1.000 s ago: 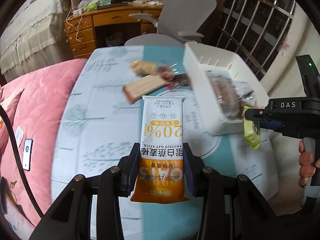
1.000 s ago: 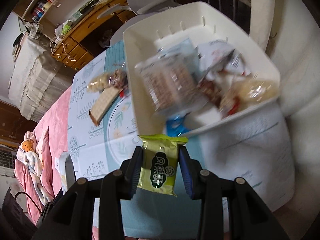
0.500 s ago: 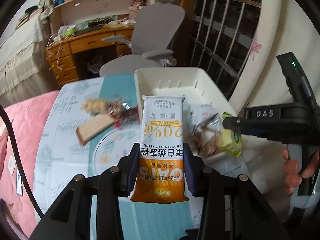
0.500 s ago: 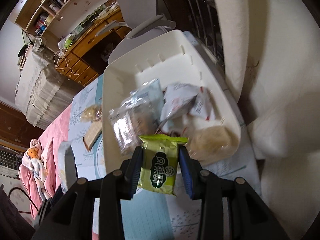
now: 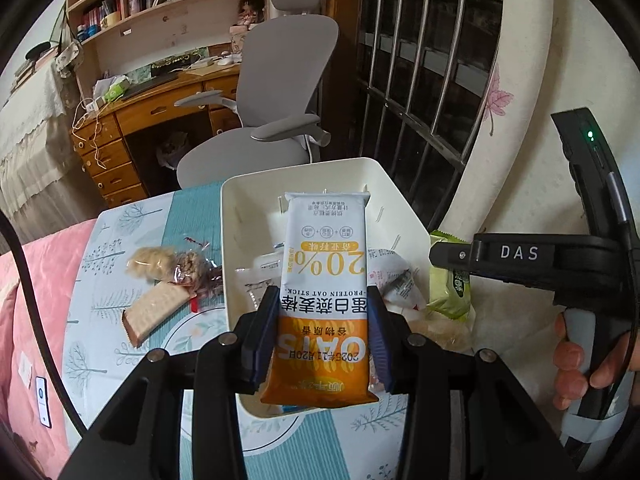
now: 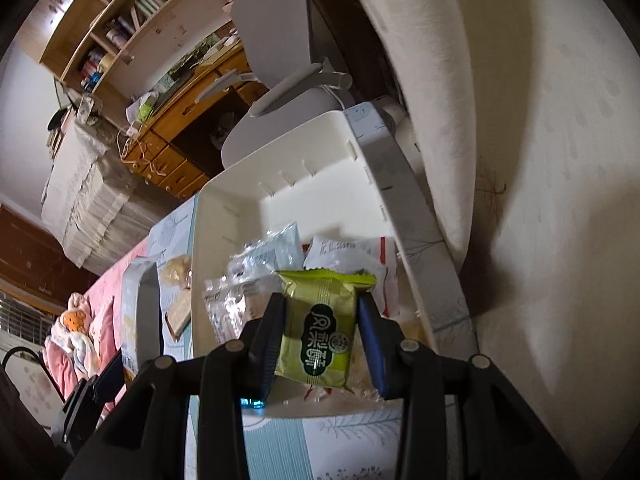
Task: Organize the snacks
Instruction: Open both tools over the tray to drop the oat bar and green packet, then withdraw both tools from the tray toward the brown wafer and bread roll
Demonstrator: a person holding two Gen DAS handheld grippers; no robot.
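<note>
My left gripper is shut on a white and orange oat stick packet and holds it above the near part of the white bin. My right gripper is shut on a green snack packet and holds it over the bin's near end. In the left wrist view the right gripper shows over the bin's right rim with the green packet. Several wrapped snacks lie in the bin. A wafer bar and two clear-wrapped snacks lie on the table left of the bin.
The bin stands on a table with a blue tree-print cloth. A grey office chair and a wooden desk are behind it. A barred window and cream curtain are to the right. A pink bed lies left.
Both grippers have moved forward and up over the bin with their packets. The bin now fills the middle of both views. Neither grip has changed.
</note>
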